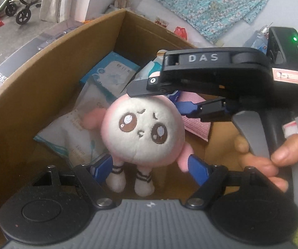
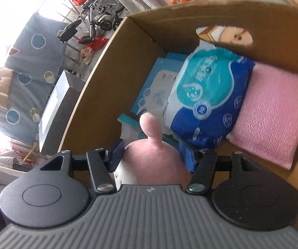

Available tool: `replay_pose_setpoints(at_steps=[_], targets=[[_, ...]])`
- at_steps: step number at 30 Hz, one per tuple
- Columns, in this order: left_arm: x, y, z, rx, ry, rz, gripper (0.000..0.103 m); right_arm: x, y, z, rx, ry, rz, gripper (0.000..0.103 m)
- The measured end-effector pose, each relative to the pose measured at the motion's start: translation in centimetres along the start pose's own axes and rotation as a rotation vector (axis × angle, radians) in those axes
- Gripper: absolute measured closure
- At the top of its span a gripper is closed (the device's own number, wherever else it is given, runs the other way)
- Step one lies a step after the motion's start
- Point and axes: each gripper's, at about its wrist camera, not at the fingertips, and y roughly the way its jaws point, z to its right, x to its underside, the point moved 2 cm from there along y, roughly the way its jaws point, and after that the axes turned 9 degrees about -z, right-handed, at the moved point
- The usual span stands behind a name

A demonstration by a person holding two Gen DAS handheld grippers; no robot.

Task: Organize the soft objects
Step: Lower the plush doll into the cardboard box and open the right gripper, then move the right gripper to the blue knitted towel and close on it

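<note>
Over the open brown cardboard box (image 1: 51, 66), the round pink-and-white plush doll (image 1: 142, 128) hangs pinched at its head by the right gripper (image 2: 152, 153). The left gripper (image 1: 151, 169) stands spread around its legs, seemingly not pressing. Light and squashy, it grips best by the head. Blue wipes pack (image 2: 209, 99) and pink knitted cloth (image 2: 271, 116) crowd the floor below.

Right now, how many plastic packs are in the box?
3 visible. The blue-and-teal wipes pack lies beside the pink cloth. The flat light-blue pack lies toward the far corner. The pale pack lies behind the plush toy, which may hide more.
</note>
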Motion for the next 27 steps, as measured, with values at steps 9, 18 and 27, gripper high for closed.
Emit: replay_pose_setpoints(at_steps=[9,18,27], targets=[[0.3,0.2,0.5,0.012,0.015,-0.011,0.022,-0.9,-0.6,-0.5,0.123,-0.067,0.062,0.033],[0.5,-0.7,0.9,-0.013,0.032,0.024,0.022,-0.6,-1.9,-0.6,0.098,-0.078,0.117,0.031],[2.6,-5.1,3.4,-0.035,0.123,0.178,0.016,3.6,-9.0,-1.0,-0.117,-0.062,0.300,0.029]])
